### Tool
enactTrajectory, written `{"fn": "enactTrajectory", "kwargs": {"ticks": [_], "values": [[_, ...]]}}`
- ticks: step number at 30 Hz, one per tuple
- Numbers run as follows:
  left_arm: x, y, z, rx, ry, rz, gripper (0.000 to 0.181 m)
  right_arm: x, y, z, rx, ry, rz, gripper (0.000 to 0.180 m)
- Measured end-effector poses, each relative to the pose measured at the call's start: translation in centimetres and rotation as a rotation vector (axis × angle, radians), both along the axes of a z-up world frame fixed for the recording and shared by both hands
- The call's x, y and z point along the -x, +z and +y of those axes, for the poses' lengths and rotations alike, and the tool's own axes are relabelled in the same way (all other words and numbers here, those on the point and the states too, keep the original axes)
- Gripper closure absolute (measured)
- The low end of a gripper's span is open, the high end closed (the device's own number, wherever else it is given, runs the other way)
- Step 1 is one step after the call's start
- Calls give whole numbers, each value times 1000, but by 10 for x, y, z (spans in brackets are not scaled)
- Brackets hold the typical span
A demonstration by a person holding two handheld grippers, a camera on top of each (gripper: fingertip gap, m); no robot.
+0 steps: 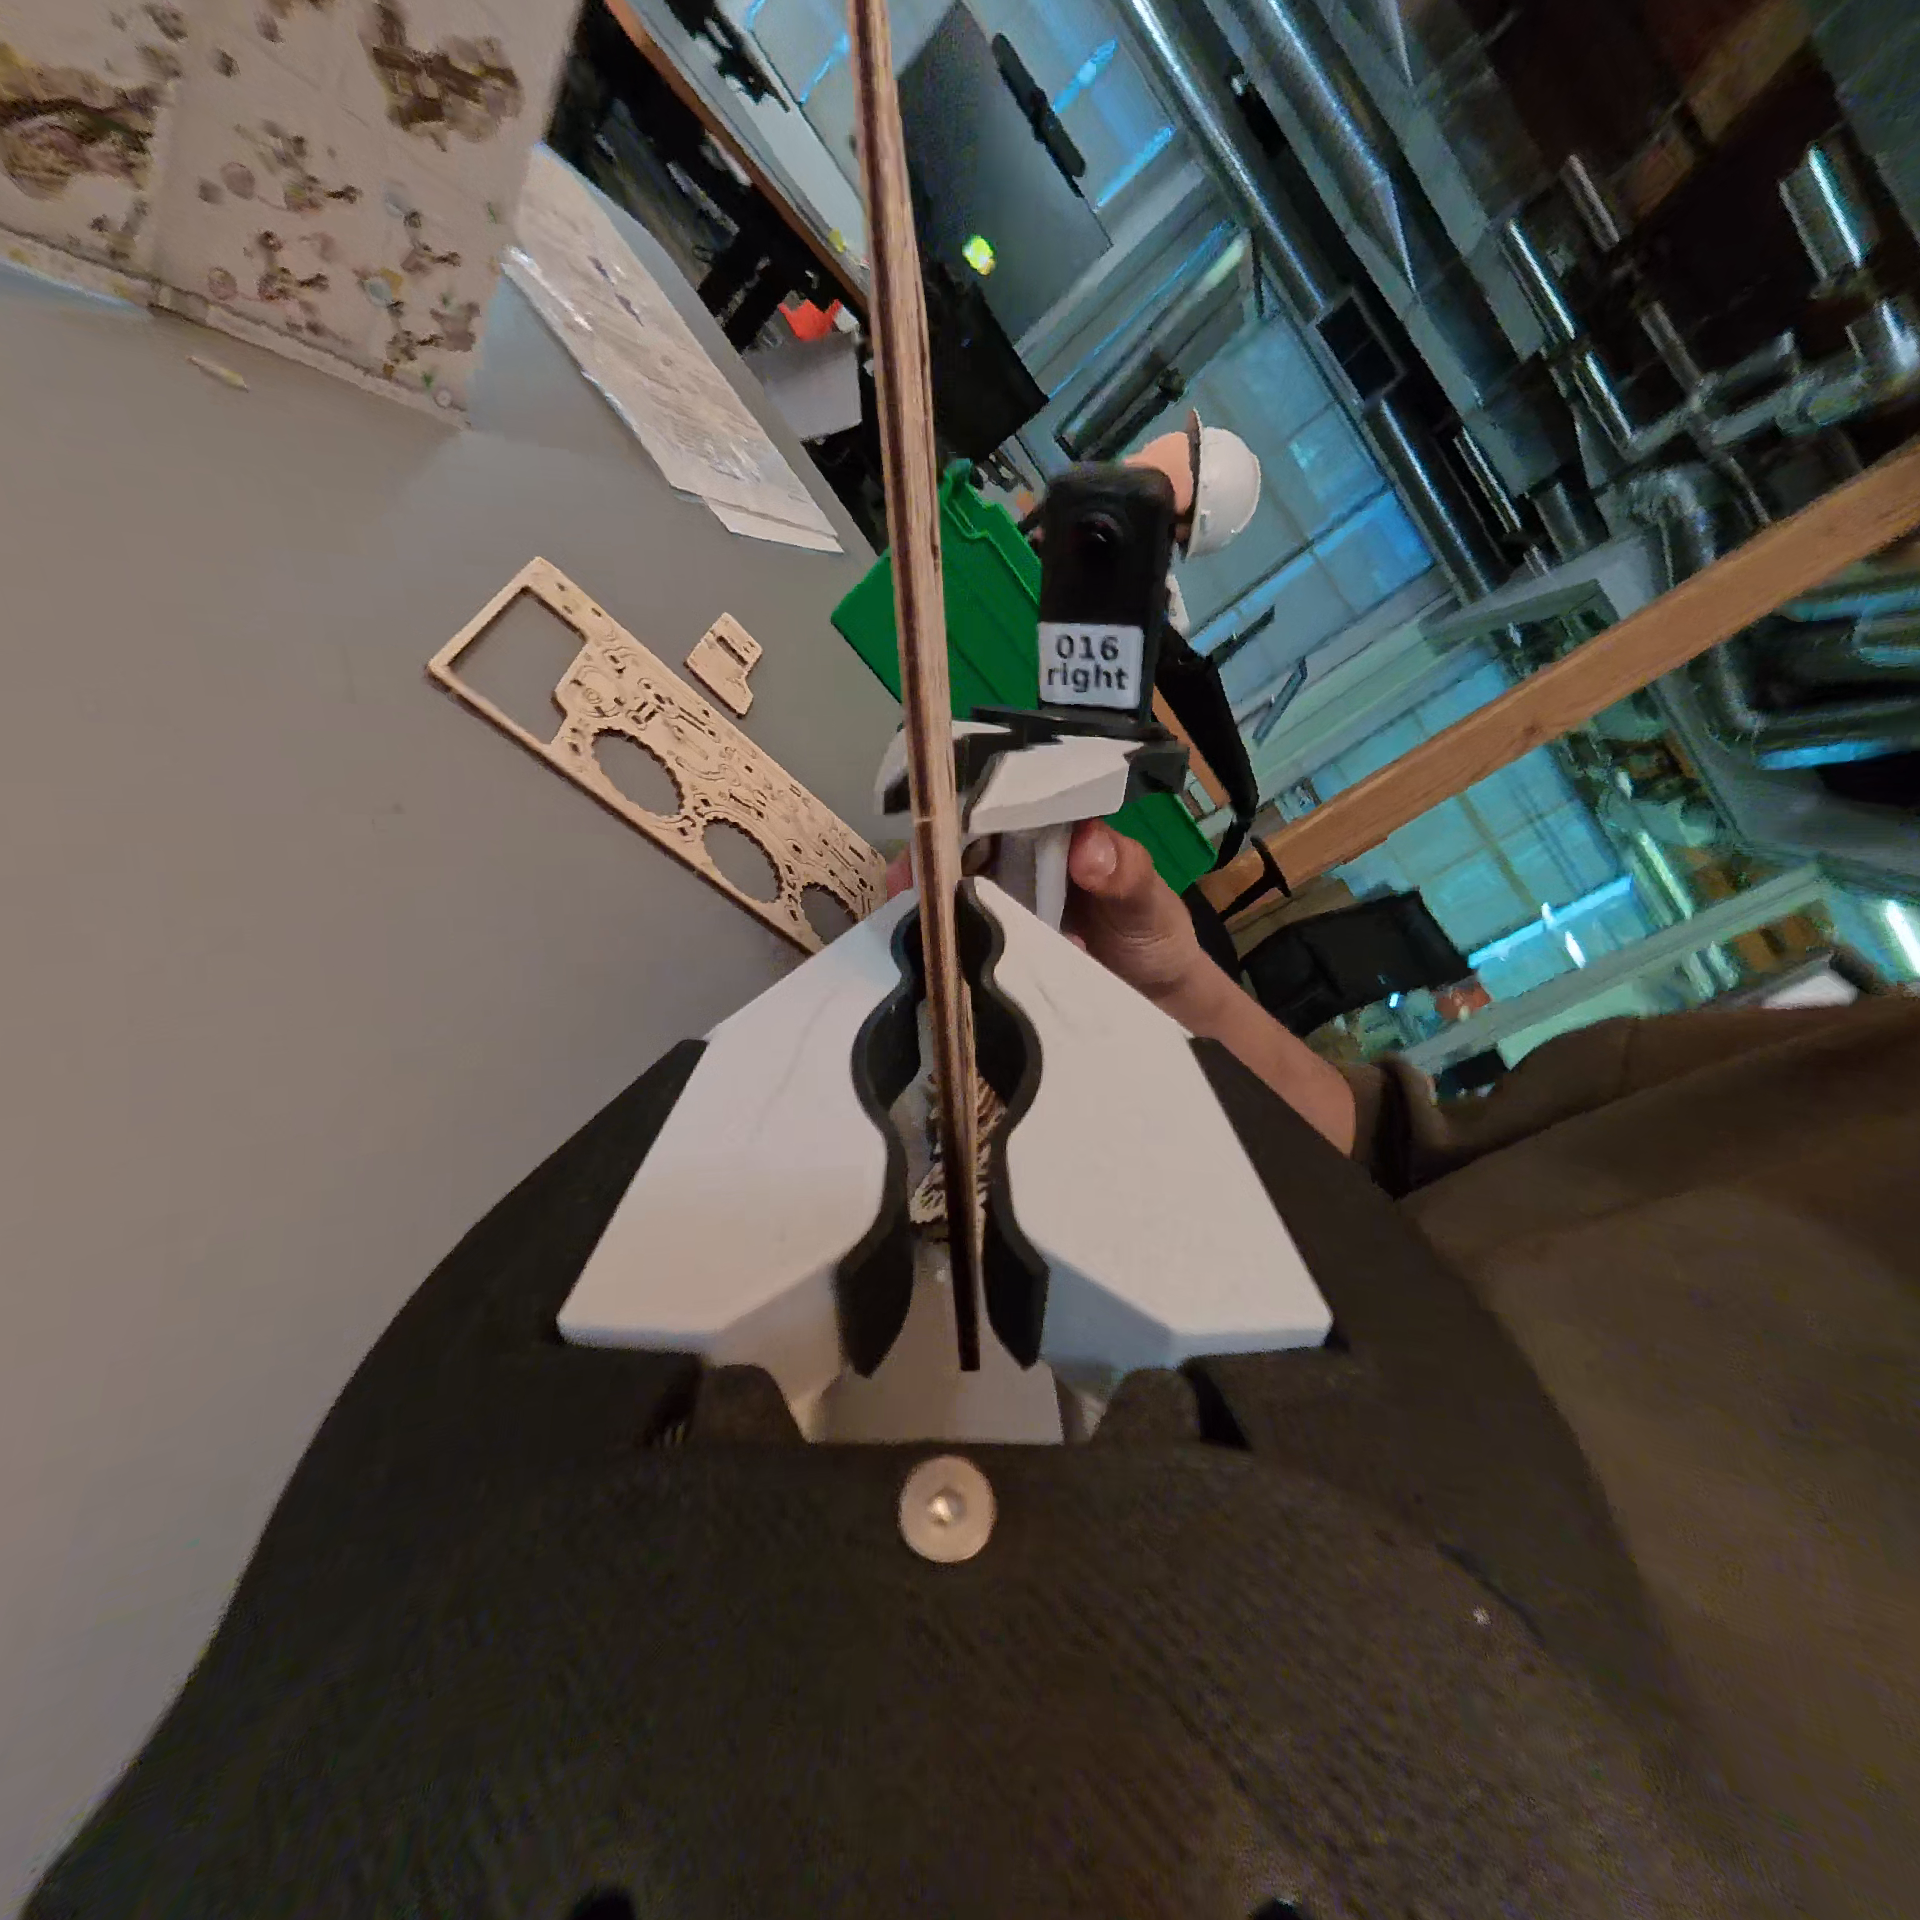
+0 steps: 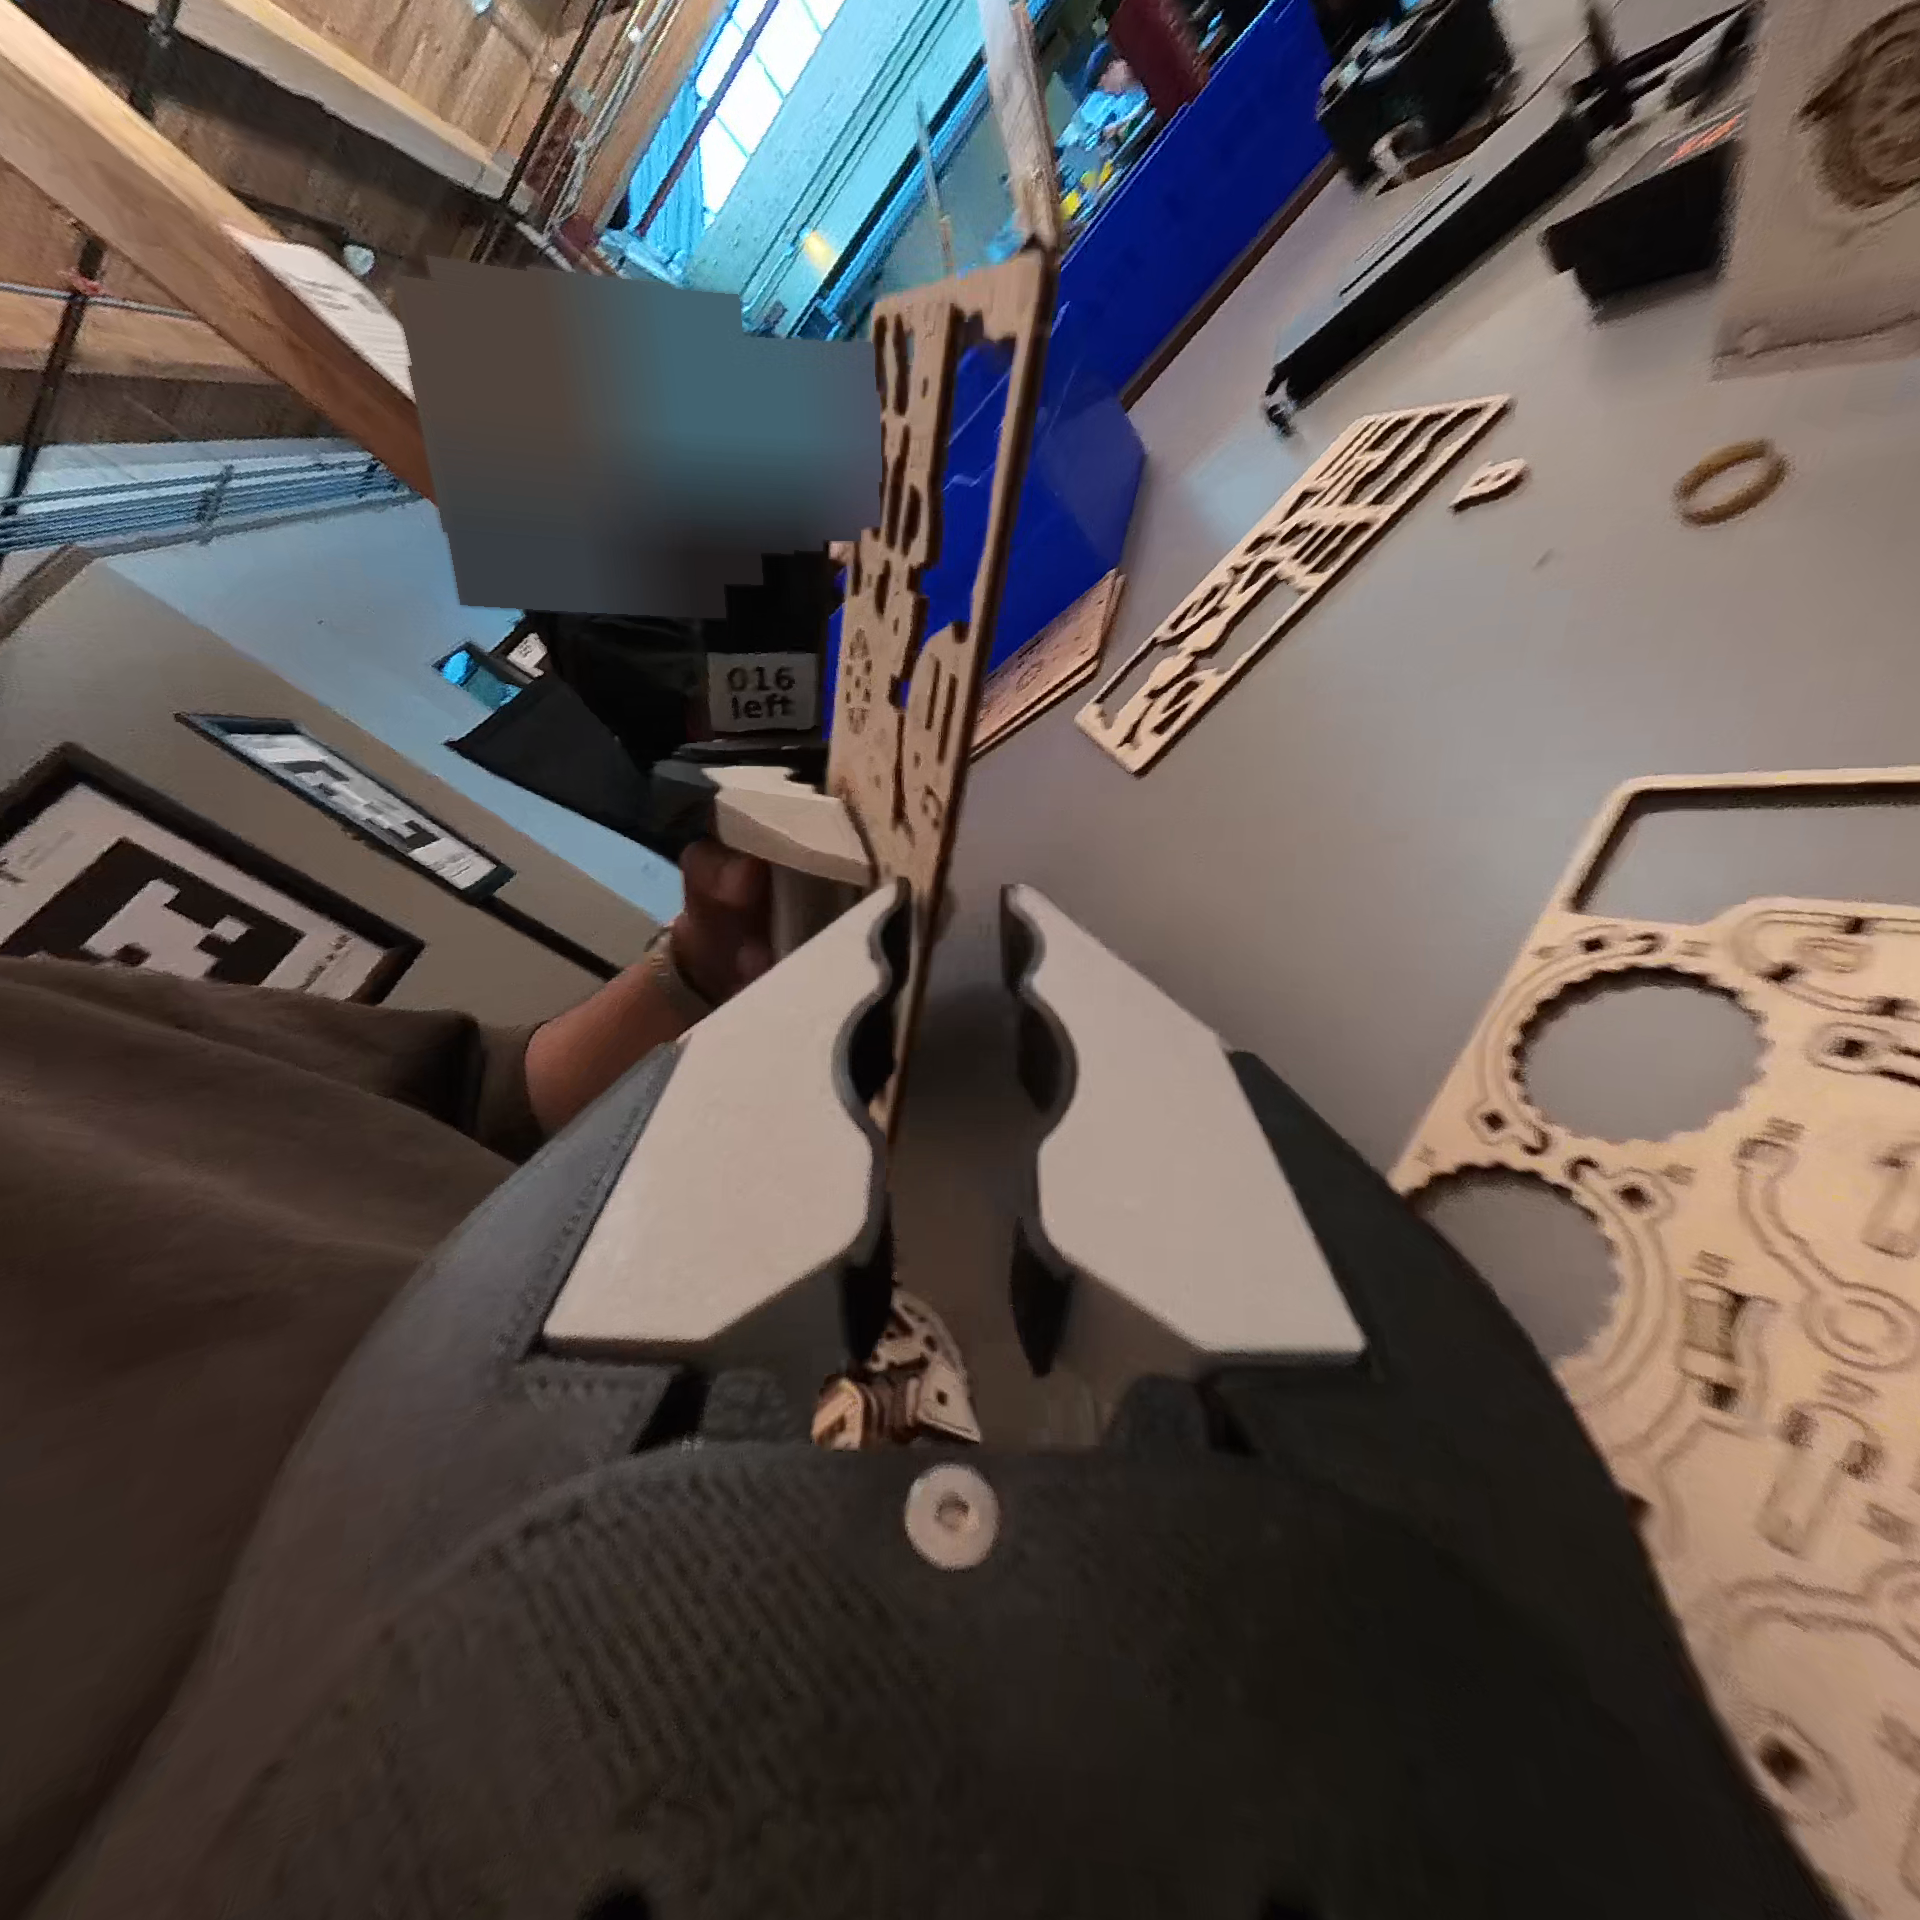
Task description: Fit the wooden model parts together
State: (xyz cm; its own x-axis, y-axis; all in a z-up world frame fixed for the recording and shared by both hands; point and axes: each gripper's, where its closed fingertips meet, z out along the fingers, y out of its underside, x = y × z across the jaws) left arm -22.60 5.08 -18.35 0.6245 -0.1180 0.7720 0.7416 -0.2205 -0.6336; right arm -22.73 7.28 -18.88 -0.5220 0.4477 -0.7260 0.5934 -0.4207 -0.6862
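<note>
A thin wooden cut-out sheet (image 1: 899, 416) stands edge-on in the left wrist view, running from my left gripper (image 1: 940, 904) to the top of the frame. My left gripper is shut on its lower end. My right gripper (image 1: 951, 790) straddles the same sheet a little farther along. In the right wrist view the sheet (image 2: 935, 582) leans against the left finger (image 2: 831, 987) of my right gripper (image 2: 956, 904), with a clear gap to the right finger, so that gripper is open. My left gripper (image 2: 810, 821) shows behind it, clamped on the sheet.
On the grey table (image 2: 1351, 831) lie a large wooden sheet with round holes (image 2: 1662, 1143), a narrower sheet (image 2: 1299, 582), a small piece (image 2: 1491, 480) and a ring (image 2: 1730, 480). A blue box (image 2: 1039, 468) and a green box (image 1: 977, 623) stand behind. A small wooden assembly (image 2: 894, 1382) shows below my right jaws. Left and right tips are no more than a few centimetres apart.
</note>
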Motion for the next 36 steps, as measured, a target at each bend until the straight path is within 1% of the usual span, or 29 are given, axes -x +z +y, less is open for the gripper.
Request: {"fn": "enactTrajectory", "kwargs": {"ticks": [2,3,5,6,8,10,12,15,18,21,22,23,24,25,26,27,29,30,32,34,36], "values": [[8,1,-14,54,47,-100,181,5,2,15,-61,-66,14,160],[6,-4,-26,114,36,-127,181,8,5,22,-127,-100,36,158],[3,-27,-63,274,25,-82,180,17,11,31,-347,-151,113,158],[3,-38,-83,345,41,-57,180,24,13,30,-469,-150,157,156],[4,-49,-115,400,69,-50,180,45,16,21,-678,-100,232,150],[16,-52,-132,404,137,-63,179,79,15,7,-789,-47,288,144],[26,-48,-137,379,171,-49,172,120,0,-6,-843,6,265,141],[48,-69,-148,555,240,106,155,168,-46,-16,-998,114,143,142],[52,-73,-148,585,251,145,142,195,-69,-20,-1104,117,111,142],[54,-76,-151,607,263,153,126,207,-80,-21,-1148,121,87,143],[54,-75,-151,596,269,154,118,209,-84,-21,-1153,127,77,146],[53,-72,-152,580,271,155,108,210,-85,-22,-1137,129,70,155],[51,-68,-151,552,264,158,93,211,-86,-24,-1116,124,63,163],[48,-63,-150,521,248,164,81,212,-86,-24,-1101,115,56,166],[47,-60,-151,508,244,174,75,211,-86,-24,-1091,108,54,166],[49,-60,-155,519,259,199,72,209,-85,-23,-1081,104,50,169],[60,-60,-168,583,325,286,65,201,-79,-21,-1045,87,51,169],[66,-60,-176,614,364,331,62,194,-71,-21,-1014,75,66,169],[73,-56,-188,652,423,391,63,174,-53,-20,-955,54,103,169],[78,-45,-190,637,475,414,63,147,-32,-16,-907,34,145,169],[77,-25,-181,564,512,426,66,116,-12,-9,-868,5,194,169]]}}
